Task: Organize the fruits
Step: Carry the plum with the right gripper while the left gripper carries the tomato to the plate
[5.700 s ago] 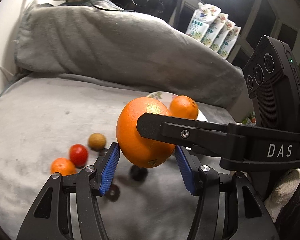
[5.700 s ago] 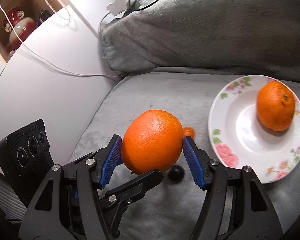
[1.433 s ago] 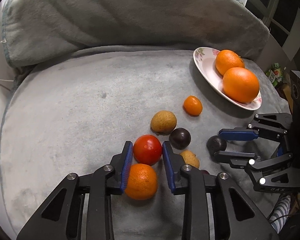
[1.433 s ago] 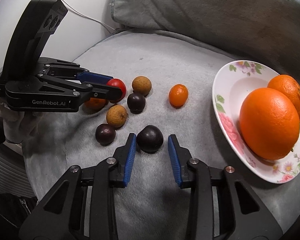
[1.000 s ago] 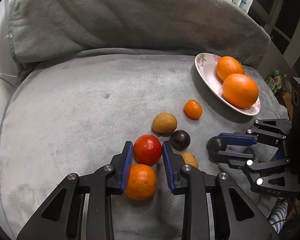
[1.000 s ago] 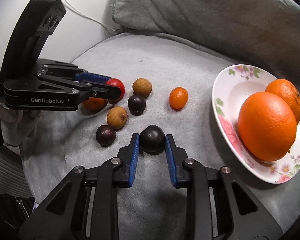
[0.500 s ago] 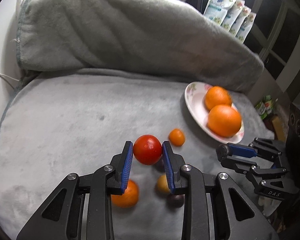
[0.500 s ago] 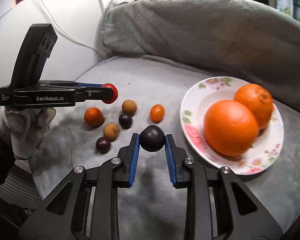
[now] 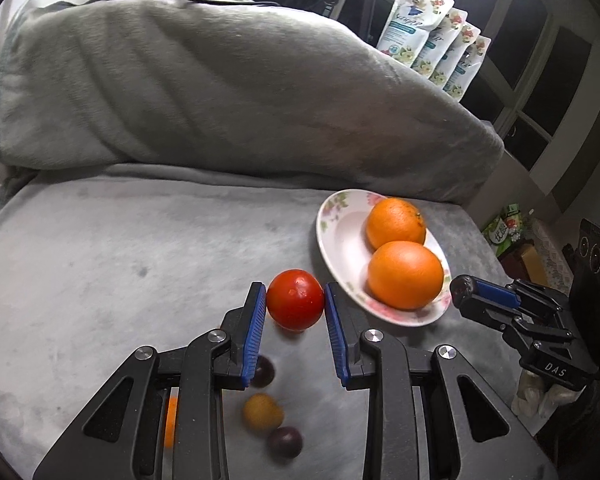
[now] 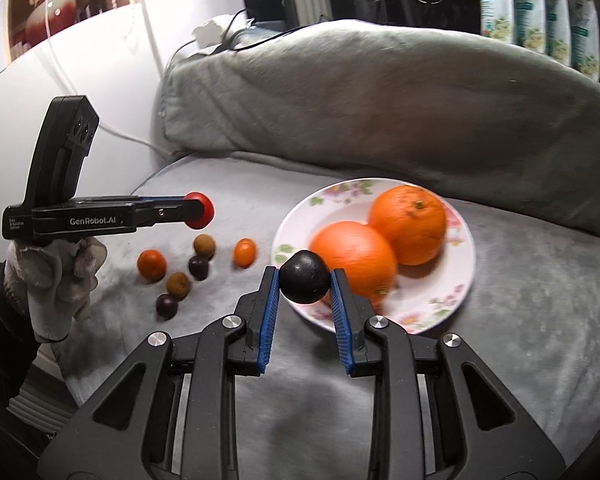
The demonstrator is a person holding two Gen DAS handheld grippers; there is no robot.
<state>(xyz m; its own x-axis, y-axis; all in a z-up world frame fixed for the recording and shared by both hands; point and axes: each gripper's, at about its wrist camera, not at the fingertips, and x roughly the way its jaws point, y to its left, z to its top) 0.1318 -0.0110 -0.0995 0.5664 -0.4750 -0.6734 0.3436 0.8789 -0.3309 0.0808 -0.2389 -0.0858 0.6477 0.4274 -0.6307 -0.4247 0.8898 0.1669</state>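
left gripper (image 9: 295, 306) clamps red tomato (image 9: 295, 299), aloft beside plate (image 9: 332, 236) for delivery | right gripper (image 10: 305, 285) clamps dark plum (image 10: 305, 276) over plate's near rim | two oranges (image 10: 354, 258) already plated

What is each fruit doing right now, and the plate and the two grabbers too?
Red tomato: held in the air.
Dark plum: held in the air.
Left gripper: jaws shut on the tomato.
Right gripper: jaws shut on the plum.
Flowered plate: on the blanket, holding two oranges.
Six small fruits: loose on the blanket.
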